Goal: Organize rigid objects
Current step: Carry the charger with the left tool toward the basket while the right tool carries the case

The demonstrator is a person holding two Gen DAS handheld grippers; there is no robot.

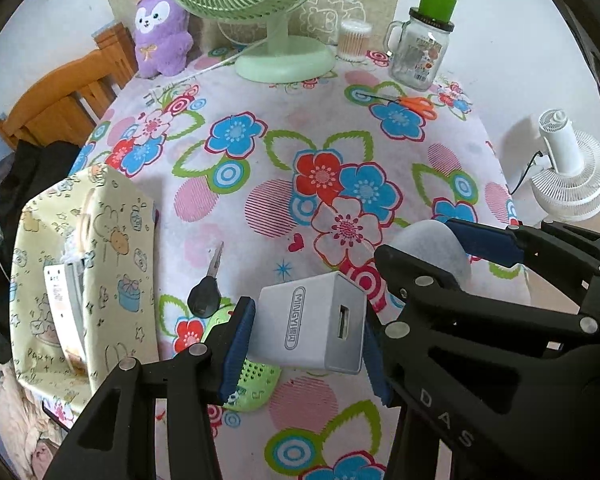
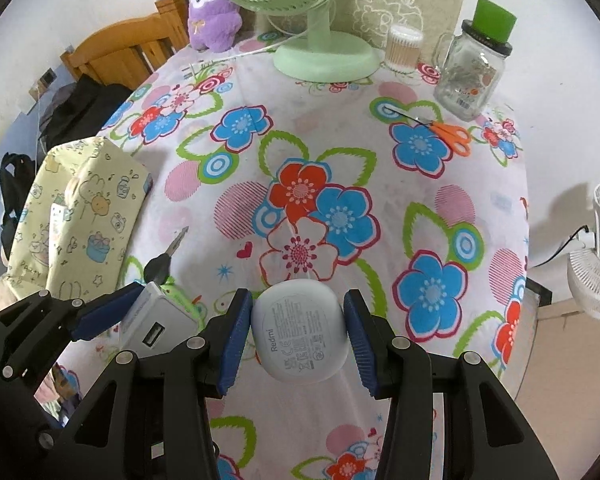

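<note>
My left gripper point(image 1: 306, 338) is shut on a white USB charger cube point(image 1: 312, 326), held above the table near its front left. It also shows in the right wrist view point(image 2: 156, 322). My right gripper point(image 2: 296, 340) is shut on a white Redmi earbud case point(image 2: 300, 332), just right of the left gripper; the case shows in the left wrist view point(image 1: 432, 248). A black-headed key point(image 1: 206, 294) lies on the floral tablecloth point(image 1: 300, 120), beside a green perforated object point(image 1: 252, 384) under the charger. A yellow patterned fabric box point(image 1: 84, 280) stands at the table's left edge.
At the back stand a green desk fan point(image 1: 284, 56), a purple plush toy point(image 1: 160, 32), a cotton swab tub point(image 1: 354, 38) and a glass jar with a green lid point(image 1: 420, 48). Orange scissors point(image 1: 416, 104) lie back right. A white fan point(image 1: 572, 176) stands off the table's right.
</note>
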